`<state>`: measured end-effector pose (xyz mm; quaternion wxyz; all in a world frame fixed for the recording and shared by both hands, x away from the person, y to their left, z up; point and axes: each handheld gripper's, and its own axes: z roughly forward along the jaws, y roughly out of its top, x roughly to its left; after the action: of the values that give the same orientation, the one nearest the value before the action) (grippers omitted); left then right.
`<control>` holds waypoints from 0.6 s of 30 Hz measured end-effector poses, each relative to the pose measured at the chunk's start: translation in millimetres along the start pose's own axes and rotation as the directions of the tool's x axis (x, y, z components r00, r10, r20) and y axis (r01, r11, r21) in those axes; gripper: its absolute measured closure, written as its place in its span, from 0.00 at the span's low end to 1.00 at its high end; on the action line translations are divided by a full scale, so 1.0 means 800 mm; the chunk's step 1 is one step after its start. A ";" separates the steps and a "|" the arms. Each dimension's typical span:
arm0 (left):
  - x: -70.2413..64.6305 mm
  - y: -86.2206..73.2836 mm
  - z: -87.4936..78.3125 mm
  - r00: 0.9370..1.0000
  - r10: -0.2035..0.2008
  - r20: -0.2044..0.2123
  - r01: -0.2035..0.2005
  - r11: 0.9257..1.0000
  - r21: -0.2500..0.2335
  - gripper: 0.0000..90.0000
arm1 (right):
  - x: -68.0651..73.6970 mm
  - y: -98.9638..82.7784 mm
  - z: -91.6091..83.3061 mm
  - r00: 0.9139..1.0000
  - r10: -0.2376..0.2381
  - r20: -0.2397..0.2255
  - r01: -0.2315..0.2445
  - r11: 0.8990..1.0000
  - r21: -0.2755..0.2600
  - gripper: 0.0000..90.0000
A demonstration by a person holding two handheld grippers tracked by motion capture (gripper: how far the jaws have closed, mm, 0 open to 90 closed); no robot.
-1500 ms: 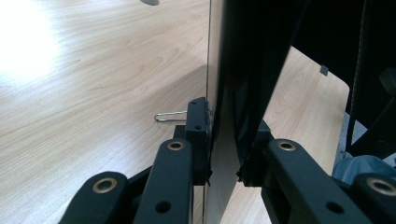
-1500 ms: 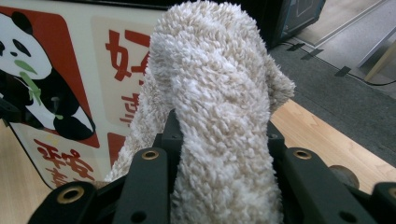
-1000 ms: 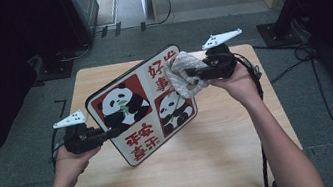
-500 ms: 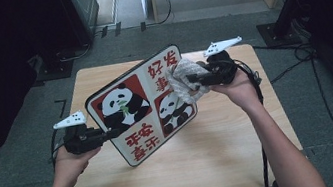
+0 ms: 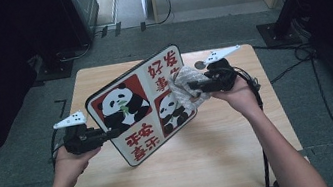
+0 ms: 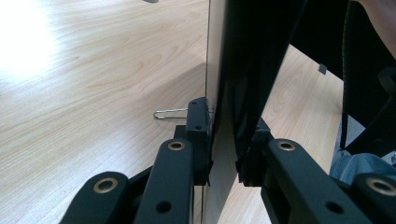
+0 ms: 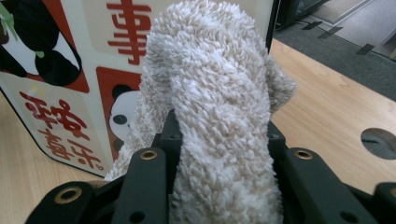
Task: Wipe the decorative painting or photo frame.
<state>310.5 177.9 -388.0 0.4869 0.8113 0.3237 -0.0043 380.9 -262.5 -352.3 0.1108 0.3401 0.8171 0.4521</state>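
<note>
Wiping under way, judging by position. Left gripper (image 5: pixel 106 134) clamped on square red-and-cream panda-print board (image 5: pixel 142 105), tilted above wooden table (image 5: pixel 205 158). Right gripper (image 5: pixel 192 86) clamped on fluffy beige cloth (image 5: pixel 185 88), against board's upper right; rest unwiped.

cloth (image 5: pixel 187 86) hiding part of board (image 5: pixel 132 110), forearms cut off

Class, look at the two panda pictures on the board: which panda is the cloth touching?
The smaller panda on the board's right side, under the cloth in the right gripper. The larger panda sits uncovered.
</note>
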 end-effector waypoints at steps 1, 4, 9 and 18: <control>0.000 0.000 0.000 1.000 0.001 0.000 -0.001 1.000 0.001 0.87 | 0.000 -0.003 0.001 1.000 0.002 0.000 -0.002 1.000 -0.001 0.72; 0.000 0.000 0.000 1.000 0.005 -0.001 -0.005 1.000 0.002 0.87 | 0.001 -0.009 0.003 1.000 0.013 -0.001 -0.013 1.000 0.007 0.72; 0.000 0.000 0.000 1.000 0.010 -0.001 -0.010 1.000 0.005 0.87 | 0.001 -0.016 0.005 1.000 0.010 0.002 -0.010 1.000 0.005 0.72; 0.000 0.000 0.000 1.000 0.012 0.005 -0.012 1.000 0.009 0.87 | 0.002 -0.038 0.012 1.000 0.014 0.006 -0.014 1.000 0.015 0.72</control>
<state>310.4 177.8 -387.4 0.4841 0.8153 0.3177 -0.0047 370.7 -265.8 -382.7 0.1072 0.3479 0.8178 0.4456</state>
